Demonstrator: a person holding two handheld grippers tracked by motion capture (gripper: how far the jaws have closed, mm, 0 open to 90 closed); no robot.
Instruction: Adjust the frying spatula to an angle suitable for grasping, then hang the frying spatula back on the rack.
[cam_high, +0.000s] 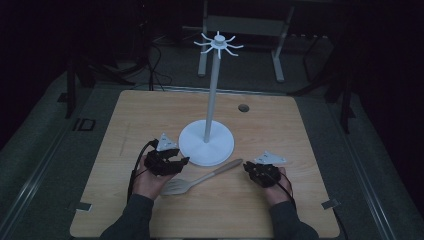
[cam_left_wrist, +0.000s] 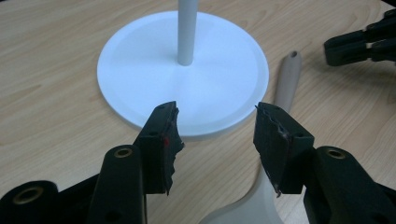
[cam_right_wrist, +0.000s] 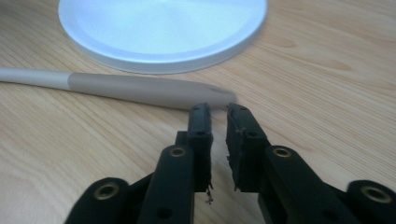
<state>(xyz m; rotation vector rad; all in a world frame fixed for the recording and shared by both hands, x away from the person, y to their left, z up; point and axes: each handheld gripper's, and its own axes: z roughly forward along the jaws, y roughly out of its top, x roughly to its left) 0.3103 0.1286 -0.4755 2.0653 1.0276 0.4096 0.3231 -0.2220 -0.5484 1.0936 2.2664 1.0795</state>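
A white hook stand (cam_high: 213, 85) rises from a round white base (cam_high: 206, 142) at the table's middle. A pale spatula (cam_high: 200, 179) lies in front of the base, with its head toward the left hand and its handle end toward the right hand. My left gripper (cam_high: 167, 161) hovers beside the base with its jaws wide open and nothing between them (cam_left_wrist: 217, 112); the spatula handle (cam_left_wrist: 287, 84) runs past its right jaw. My right gripper (cam_high: 260, 172) rests just short of the handle tip (cam_right_wrist: 219, 95), its jaws (cam_right_wrist: 218, 109) drawn together to a narrow slit and holding nothing.
The wooden table (cam_high: 280, 125) has a small dark grommet hole (cam_high: 243, 107) at the back. Tape marks sit at the front corners (cam_high: 84, 206). Dark floor, cables and a metal frame (cam_high: 240, 30) lie beyond the far edge.
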